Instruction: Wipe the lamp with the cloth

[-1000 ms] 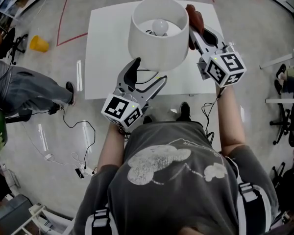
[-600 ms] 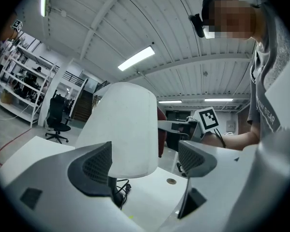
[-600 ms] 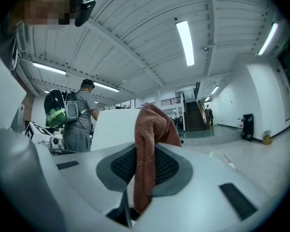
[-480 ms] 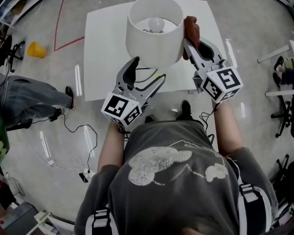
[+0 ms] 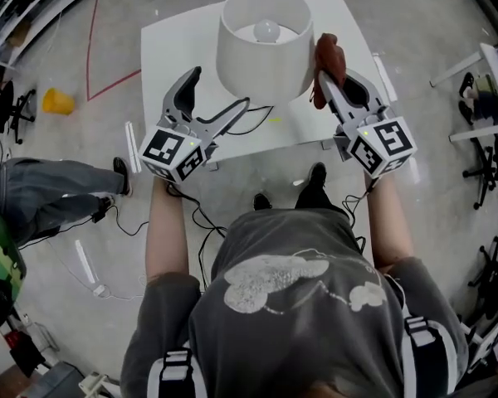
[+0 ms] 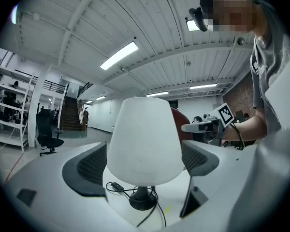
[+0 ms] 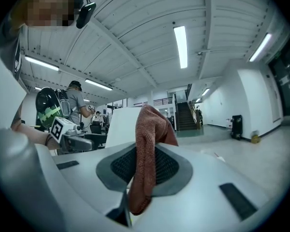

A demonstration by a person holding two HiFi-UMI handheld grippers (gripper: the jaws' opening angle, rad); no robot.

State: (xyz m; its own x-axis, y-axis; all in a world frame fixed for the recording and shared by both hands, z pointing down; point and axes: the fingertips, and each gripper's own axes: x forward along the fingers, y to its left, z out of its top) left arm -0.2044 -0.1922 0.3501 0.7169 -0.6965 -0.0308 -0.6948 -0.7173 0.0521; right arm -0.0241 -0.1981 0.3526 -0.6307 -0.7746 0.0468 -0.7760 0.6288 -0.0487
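Two hand-held grippers, one lamp, one cloth, one worktop.

Right hand-held gripper (image 5: 334, 77): jaws clamped on the single reddish-brown cloth (image 7: 147, 158). The cloth is folded over the pads; its long axis runs up and down, with a rounded bunch standing above the jaws and a tail hanging below them. This gripper points toward the far side, at the right flank of the lamp shade (image 5: 264, 52). The cloth lies just beside the shade; whether it touches cannot be told.

Left hand-held gripper (image 5: 217, 89): jaws wide apart and just now opening further, with nothing pressed between the pads. It sits to the near left of the lamp (image 6: 144, 144), aimed at it, so that the shade appears in the gap but stands beyond the fingertips.

The lamp is upright, long axis vertical, on the white worktop (image 5: 170, 52), toward its far middle. The white shade tapers upward, and its open top faces up, showing one bulb (image 5: 267, 30). Below it are one dark round base (image 6: 142, 200) and one black cord (image 6: 117, 185) looped on the worktop.

A second person's legs (image 5: 41, 196) are on the floor at far left.
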